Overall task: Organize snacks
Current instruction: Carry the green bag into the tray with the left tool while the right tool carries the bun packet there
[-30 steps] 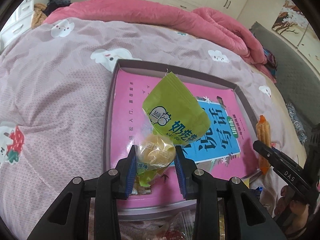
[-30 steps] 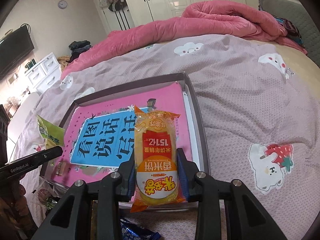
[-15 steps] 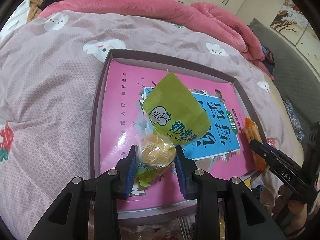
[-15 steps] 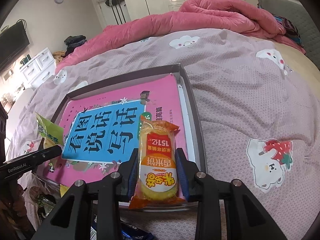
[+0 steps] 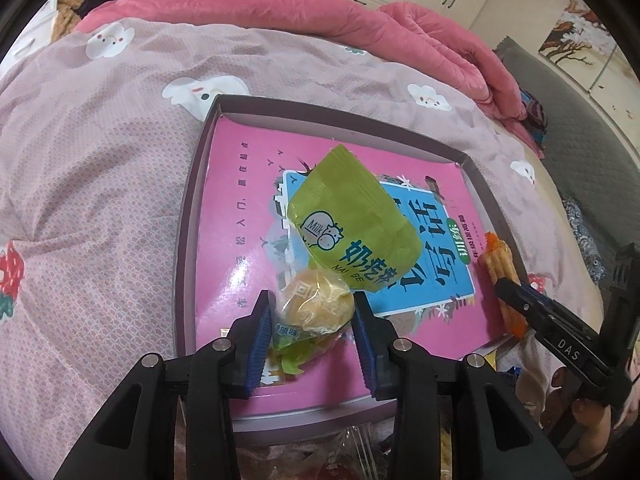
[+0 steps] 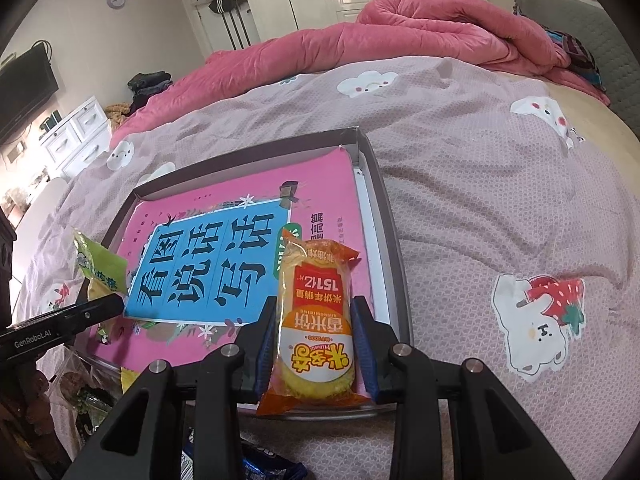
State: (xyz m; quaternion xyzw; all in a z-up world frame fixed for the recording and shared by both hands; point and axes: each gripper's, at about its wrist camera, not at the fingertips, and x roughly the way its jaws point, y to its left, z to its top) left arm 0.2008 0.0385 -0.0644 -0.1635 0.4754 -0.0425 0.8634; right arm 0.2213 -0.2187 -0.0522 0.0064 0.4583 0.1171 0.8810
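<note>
My left gripper (image 5: 314,316) is shut on a green milk snack packet (image 5: 352,236), held by its clear lower end over the near left part of a shallow box (image 5: 188,216) with a pink and blue book cover inside. My right gripper (image 6: 314,344) is shut on an orange rice cracker packet (image 6: 316,320), held upright over the box's (image 6: 384,208) near right corner. The right gripper's finger and the orange packet (image 5: 496,268) show at the right of the left wrist view. The green packet (image 6: 100,268) shows at the left of the right wrist view.
The box lies on a bed with a mauve cartoon-print cover (image 6: 500,184). A pink quilt (image 5: 280,12) is bunched at the far side. More snack packets lie by the box's near edge (image 5: 352,452), including a blue one (image 6: 264,464). White drawers (image 6: 76,136) stand at the left.
Both grippers have moved forward and lower over the box, each still holding its packet. The box appears larger and closer in both views.
</note>
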